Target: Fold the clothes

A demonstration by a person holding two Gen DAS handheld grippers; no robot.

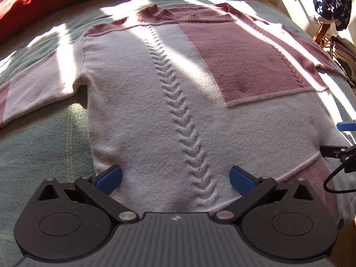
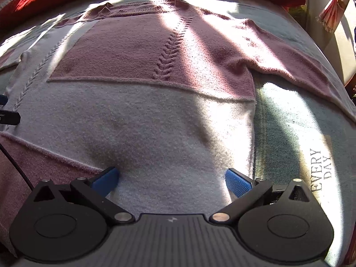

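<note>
Clearly I have the sweater (image 1: 155, 102) spread flat and face up on the bed cover (image 1: 40, 146) so that every edge is in reach before the first fold; it fills the middle of both views, neck toward the top of the frame, hem at the bottom under my tools. My left gripper (image 1: 175, 179) sits low at the bottom centre of its view, fingers spread wide apart with nothing between them, straddling the braided cable line that runs up the cream body. My right gripper (image 2: 172, 181) is likewise wide apart and empty, low over the cream panel near the hem, its right finger close to the sweater's side edge. I judge both are set at the hem this way to take hold of the bottom edge together. One sleeve (image 1: 33, 82) lies out toward the left of the left view, the other sleeve (image 2: 300, 66) toward the upper right of the right view. It is a soft, fuzzy knit in cream and dusty pink blocks, with raised seams and a ribbed pink neckband, striped by sun and shadow.
</note>
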